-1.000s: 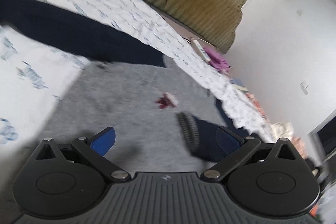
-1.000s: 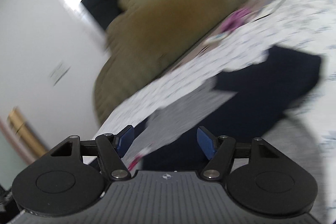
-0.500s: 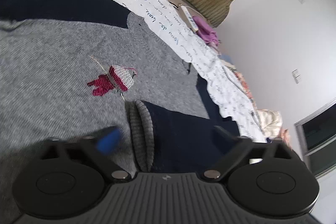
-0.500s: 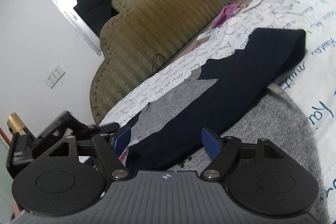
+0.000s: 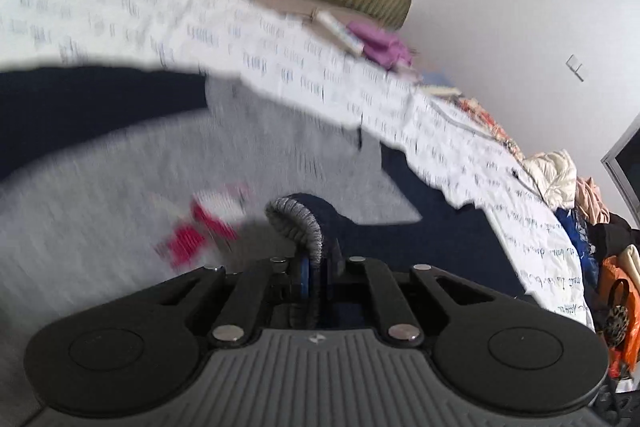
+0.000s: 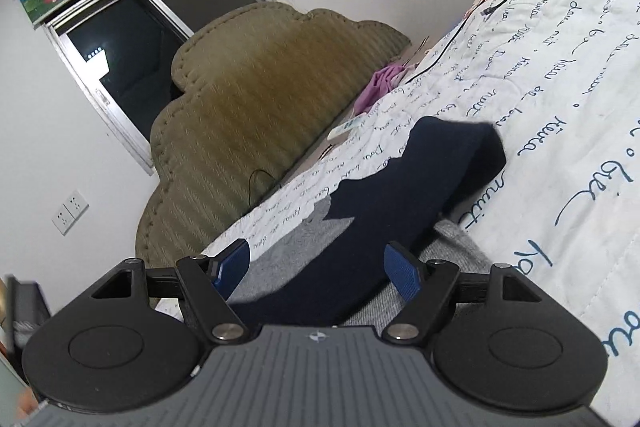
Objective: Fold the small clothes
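Now pinched tight on the grey ribbed cuff (image 5: 298, 227) in the left gripper (image 5: 316, 273), jaws just closed; best carried across the grey sweater (image 5: 100, 211) slowly, keeping the navy sleeve (image 6: 404, 195) flat. Right gripper (image 6: 320, 265) wide, holding nothing, hovering over that other sleeve. Spread mid-bed on the script-printed quilt (image 6: 560, 115), near the olive headboard (image 6: 256, 87); window (image 6: 132, 27) behind, clothes pile (image 5: 592, 211) at the far edge
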Demonstrator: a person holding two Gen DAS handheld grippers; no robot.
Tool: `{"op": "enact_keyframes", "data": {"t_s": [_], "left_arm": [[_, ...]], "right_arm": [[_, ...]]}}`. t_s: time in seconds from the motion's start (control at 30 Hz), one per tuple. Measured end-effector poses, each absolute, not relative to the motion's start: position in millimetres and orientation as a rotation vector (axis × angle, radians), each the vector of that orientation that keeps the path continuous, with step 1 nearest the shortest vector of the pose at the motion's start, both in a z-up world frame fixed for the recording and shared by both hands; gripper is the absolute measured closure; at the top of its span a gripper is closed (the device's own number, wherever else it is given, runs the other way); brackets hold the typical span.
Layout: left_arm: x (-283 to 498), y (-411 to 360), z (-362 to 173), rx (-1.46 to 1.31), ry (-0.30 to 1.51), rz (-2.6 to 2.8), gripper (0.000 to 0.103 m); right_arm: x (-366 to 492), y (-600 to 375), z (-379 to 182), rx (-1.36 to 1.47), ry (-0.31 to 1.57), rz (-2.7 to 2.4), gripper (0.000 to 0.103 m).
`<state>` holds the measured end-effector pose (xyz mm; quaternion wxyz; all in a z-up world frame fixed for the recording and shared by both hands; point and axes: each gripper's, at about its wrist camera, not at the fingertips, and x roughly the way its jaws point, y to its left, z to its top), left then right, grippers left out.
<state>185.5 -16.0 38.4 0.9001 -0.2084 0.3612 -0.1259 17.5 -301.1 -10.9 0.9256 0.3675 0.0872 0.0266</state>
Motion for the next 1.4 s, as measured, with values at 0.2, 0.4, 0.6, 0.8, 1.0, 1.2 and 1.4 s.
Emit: {"op": "enact_keyframes", "data": {"t_s": [0.2,0.4,0.6,0.8,1.0,1.2,1.4], "left_arm": [[177,40,59,-0.413,0.713,-0.211,0.096],[179,81,37,-0.418,0.789,-0.095,0.096],[176,95,29,-0.419,0.800,-0.093,0.096],[177,99,21,-0.437,0.815,-0.096,0.096],[178,101,14,-0.437,0.831,-0.101,0.096],[178,97,4,-0.409,0.805,-0.103,0.096],[165,100,18,-0.367,0.779,-0.093,0.090]], "right_arm": [[22,-303,-11,0.754,0.202,0.057,0.028],[24,-301,-7,0.721,0.233,0.041,0.027],[72,-342,27,0.653,0.369,-0.026,0.027],[167,-372,25,0.559,0.599,-0.072,0.029],[193,-374,8,0.521,0.721,0.035,0.093],[177,-390,-2,0.547,0.675,0.038,0.099],[167,-378,15,0.472,0.629,-0.018,0.071]]}}
